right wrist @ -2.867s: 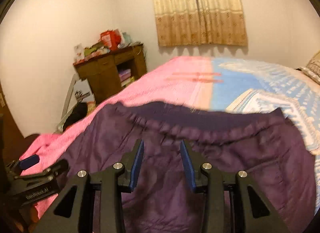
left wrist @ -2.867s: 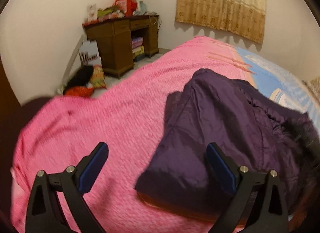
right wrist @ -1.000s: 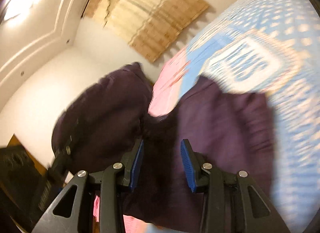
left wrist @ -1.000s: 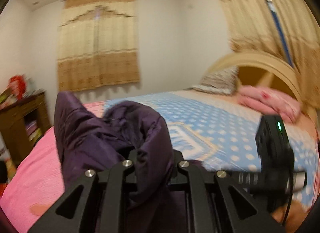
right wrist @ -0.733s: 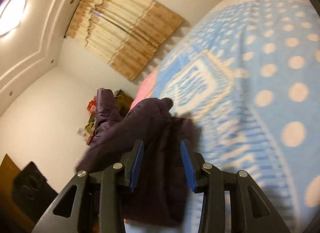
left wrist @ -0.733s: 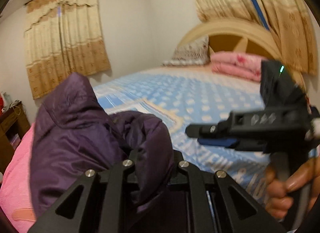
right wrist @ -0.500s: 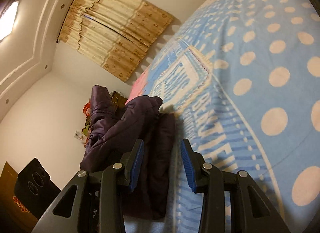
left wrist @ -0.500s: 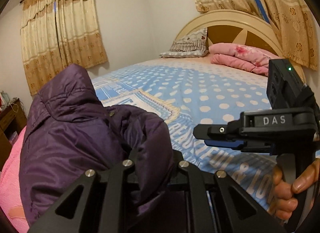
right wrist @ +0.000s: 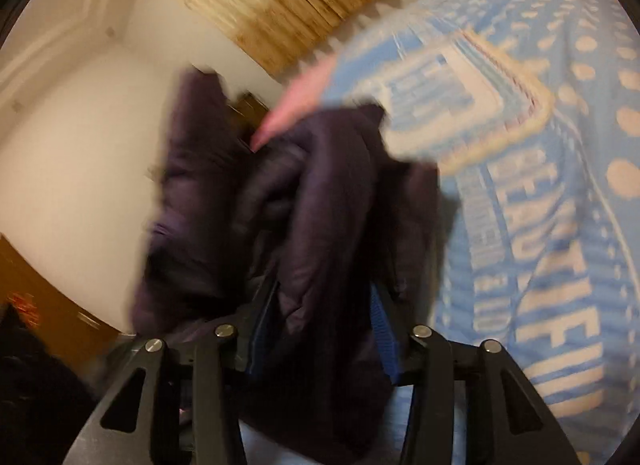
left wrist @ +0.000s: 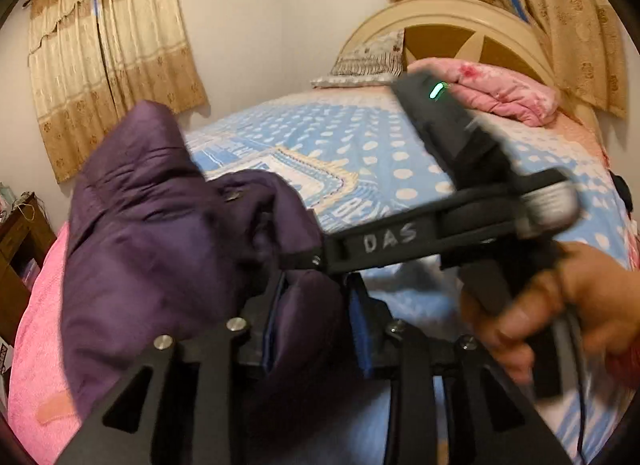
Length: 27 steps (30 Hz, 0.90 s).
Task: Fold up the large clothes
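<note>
A dark purple padded jacket (left wrist: 160, 233) is bunched and lifted above the bed. My left gripper (left wrist: 316, 325) is shut on a thick fold of it. My right gripper (right wrist: 320, 325) has its blue pads either side of another fold of the jacket (right wrist: 312, 201) and is shut on it. In the left wrist view the right gripper's body (left wrist: 400, 241), marked DAS, reaches in from the right, held by a hand (left wrist: 568, 305), its tips buried in the jacket. The right wrist view is blurred.
The bed has a blue polka-dot cover (left wrist: 360, 153) and a pink blanket (left wrist: 36, 345) on its left part. A headboard (left wrist: 460, 29), a pillow (left wrist: 368, 61) and a folded pink quilt (left wrist: 500, 93) stand at the far end. Curtains (left wrist: 112, 77) hang behind. A wooden desk (left wrist: 16, 241) stands left.
The right gripper has swung left into the jacket and now grips a fold. The left gripper's jaws stand a little wider around its fold. The jacket stays lifted.
</note>
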Available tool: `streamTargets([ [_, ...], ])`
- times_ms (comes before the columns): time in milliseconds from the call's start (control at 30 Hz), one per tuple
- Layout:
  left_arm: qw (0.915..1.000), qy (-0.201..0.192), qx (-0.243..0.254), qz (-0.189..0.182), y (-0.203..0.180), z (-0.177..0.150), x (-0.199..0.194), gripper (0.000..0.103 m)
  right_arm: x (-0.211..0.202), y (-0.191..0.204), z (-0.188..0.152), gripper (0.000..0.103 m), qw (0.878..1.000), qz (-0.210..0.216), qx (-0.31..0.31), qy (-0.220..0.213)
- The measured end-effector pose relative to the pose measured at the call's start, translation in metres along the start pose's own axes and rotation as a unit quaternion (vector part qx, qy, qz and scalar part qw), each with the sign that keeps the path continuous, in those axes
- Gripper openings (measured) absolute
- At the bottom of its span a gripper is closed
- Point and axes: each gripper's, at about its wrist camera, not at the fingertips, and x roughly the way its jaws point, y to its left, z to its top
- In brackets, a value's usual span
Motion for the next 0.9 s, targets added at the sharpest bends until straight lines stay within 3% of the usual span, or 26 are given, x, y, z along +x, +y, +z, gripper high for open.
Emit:
streamTargets([
  [133, 0.9992, -0.027, -0.011, -0.026, 0.014, -0.011, -0.045, 0.037, 0.000, -0.009, -0.009, 0.046, 1.000, 0.012, 0.018, -0.021],
  [200, 0.9990, -0.037, -0.020, -0.017, 0.026, -0.013, -0.061, 0.059, -0.002, -0.013, -0.011, 0.046, 0.999, 0.019, 0.025, -0.025],
  [300, 0.9945, -0.057, -0.083, -0.026, 0.067, -0.011, -0.081, 0.064, -0.005, -0.014, -0.013, 0.046, 0.999, 0.023, 0.027, -0.029],
  [367, 0.9866, -0.070, -0.147, -0.001, 0.106, -0.008, -0.084, 0.070, -0.006, -0.012, -0.014, 0.046, 0.999, 0.020, 0.027, -0.031],
  [467, 0.9670, -0.075, -0.230, 0.079, 0.152, -0.006, -0.071, 0.070, -0.006, -0.009, -0.010, 0.046, 0.999, 0.012, 0.025, -0.030],
  [567, 0.9486, -0.058, -0.280, 0.134, 0.185, -0.002, -0.034, 0.069, -0.012, -0.002, -0.009, 0.048, 0.999, -0.004, 0.016, -0.032],
  [633, 0.9435, -0.041, -0.296, 0.143, 0.196, -0.004, -0.006, 0.069, -0.026, 0.008, -0.001, 0.048, 0.999, -0.014, 0.007, -0.045],
  [700, 0.9418, -0.027, -0.309, 0.129, 0.195, -0.010, 0.015, 0.069, -0.049, 0.020, 0.006, 0.048, 0.997, -0.007, -0.015, -0.075],
  [767, 0.9395, -0.030, -0.320, 0.118, 0.190, -0.017, 0.023, 0.069, -0.071, 0.035, 0.017, 0.054, 0.993, 0.001, -0.041, -0.109],
  [833, 0.9344, -0.046, -0.337, 0.107, 0.185, -0.024, 0.023, 0.069, -0.086, 0.052, 0.032, 0.074, 0.989, 0.024, -0.059, -0.137],
  [900, 0.9271, -0.059, -0.358, 0.092, 0.183, -0.029, 0.023, 0.069, -0.082, 0.074, 0.054, 0.082, 0.985, 0.064, -0.078, -0.137],
])
